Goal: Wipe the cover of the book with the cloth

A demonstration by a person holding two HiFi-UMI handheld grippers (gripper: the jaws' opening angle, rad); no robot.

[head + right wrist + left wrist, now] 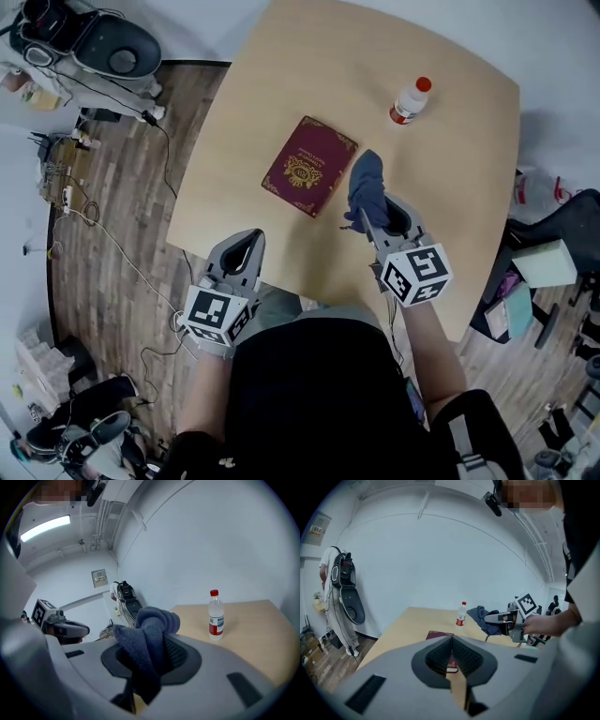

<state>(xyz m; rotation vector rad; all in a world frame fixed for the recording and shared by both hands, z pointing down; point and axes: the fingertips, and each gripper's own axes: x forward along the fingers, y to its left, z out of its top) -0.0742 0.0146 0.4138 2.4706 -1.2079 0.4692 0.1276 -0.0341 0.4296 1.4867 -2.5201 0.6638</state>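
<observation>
Right tool (369,217) clamped on a bunched dark blue-grey cloth (366,181), over the light wooden worktop (281,66). Maroon hardcover book with gold emblem (309,166) lies flat and closed on the worktop, just left of the cloth; contact between them unclear. Left tool (246,242) has its jaws together with nothing between, near the worktop's front edge, book ahead and to its right. 1 clear plastic bottle with red cap (411,99) stands upright beyond the cloth.

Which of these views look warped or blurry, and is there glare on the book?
Head view: sharp, evenly lit, no glare on the book. Left gripper view: strong fisheye, dark corners. Right gripper view: same fisheye; the cloth close up looks soft, the bottle crisper, ceiling lamp blown out.
</observation>
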